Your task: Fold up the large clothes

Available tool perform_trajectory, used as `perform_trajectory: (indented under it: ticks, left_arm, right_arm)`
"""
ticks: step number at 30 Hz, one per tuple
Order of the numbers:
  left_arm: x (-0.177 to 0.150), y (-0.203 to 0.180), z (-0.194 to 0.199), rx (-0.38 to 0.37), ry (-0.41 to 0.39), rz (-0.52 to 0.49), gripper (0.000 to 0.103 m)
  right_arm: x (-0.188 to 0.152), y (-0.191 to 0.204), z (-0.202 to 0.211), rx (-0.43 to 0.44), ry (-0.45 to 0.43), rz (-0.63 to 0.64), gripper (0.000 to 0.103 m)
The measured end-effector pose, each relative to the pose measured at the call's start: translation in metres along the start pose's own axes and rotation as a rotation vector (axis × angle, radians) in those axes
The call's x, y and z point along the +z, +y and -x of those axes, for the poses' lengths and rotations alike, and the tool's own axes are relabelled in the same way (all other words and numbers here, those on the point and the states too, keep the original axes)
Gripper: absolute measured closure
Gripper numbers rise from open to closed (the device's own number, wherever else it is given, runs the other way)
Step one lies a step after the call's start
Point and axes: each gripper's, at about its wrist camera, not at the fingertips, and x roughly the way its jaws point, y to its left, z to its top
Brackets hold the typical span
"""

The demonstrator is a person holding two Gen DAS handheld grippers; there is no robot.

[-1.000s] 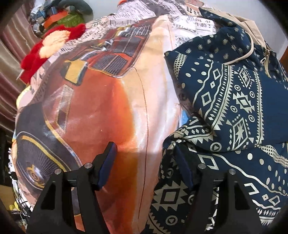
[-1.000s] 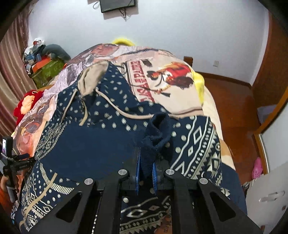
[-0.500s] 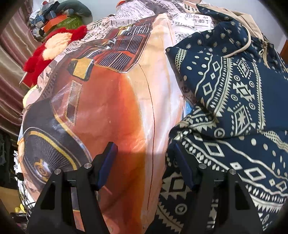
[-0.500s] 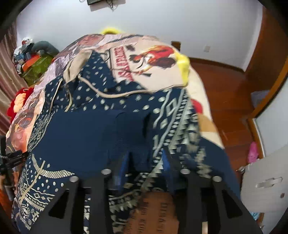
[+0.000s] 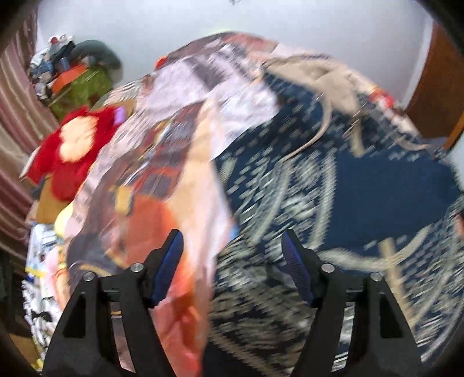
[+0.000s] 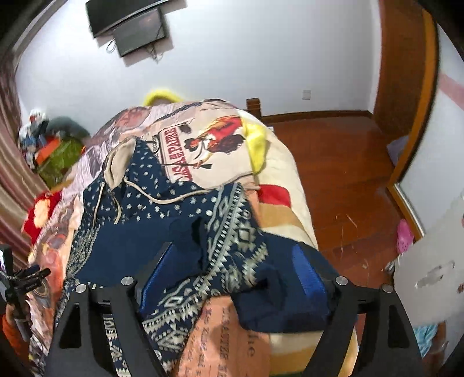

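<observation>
A navy hoodie (image 6: 162, 229) with cream geometric print, a beige hood lining and drawstrings lies on a bed with a printed cover (image 6: 203, 150). Its sleeve is folded across the body. In the left wrist view the hoodie (image 5: 362, 197) is blurred and fills the right half. My left gripper (image 5: 232, 261) is open and empty, over the hoodie's left edge where it meets the orange cover (image 5: 150, 220). My right gripper (image 6: 232, 266) is open wide, with hoodie cloth lying loose between its blue pads.
A red plush toy (image 5: 75, 148) and a pile of clutter (image 5: 75, 75) sit at the bed's left by a striped curtain. A wooden floor (image 6: 342, 174) lies right of the bed, with a white cabinet (image 6: 429, 275). A screen (image 6: 130, 26) hangs on the wall.
My right gripper has opened and let go of the hoodie sleeve, then drawn back. My left gripper has tilted up quickly, staying open; its view is now blurred.
</observation>
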Motion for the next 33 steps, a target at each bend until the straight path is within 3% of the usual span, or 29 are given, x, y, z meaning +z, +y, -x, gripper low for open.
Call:
perform_trajectory:
  ticks: [5,15,20,26,29,33]
  left_arm:
    - [0.030,-0.042,0.004,-0.116,-0.023,-0.007,0.027]
    - [0.047,-0.139,-0.040,-0.213,0.057,-0.133,0.027]
    - [0.051,-0.159,-0.073,-0.266,0.150,-0.103,0.027]
    - [0.054,-0.172,-0.089,-0.302,0.180,-0.093,0.027]
    - [0.053,-0.181,-0.097,-0.303,0.195,-0.107,0.027]
    - [0.052,-0.185,-0.099,-0.296,0.177,-0.116,0.027]
  right_arm:
    - [-0.023,-0.037,0.009,0.016,0.032,-0.109,0.022]
    - [-0.080,-0.127,-0.020,0.085,0.187,-0.453,0.022]
    - [-0.090,-0.144,-0.040,0.131,0.227,-0.553,0.022]
    - [-0.092,-0.150,-0.066,0.166,0.247,-0.623,0.023]
    - [-0.094,-0.154,-0.077,0.170,0.257,-0.648,0.030]
    - [-0.090,-0.156,-0.083,0.145,0.235,-0.649,0.049]
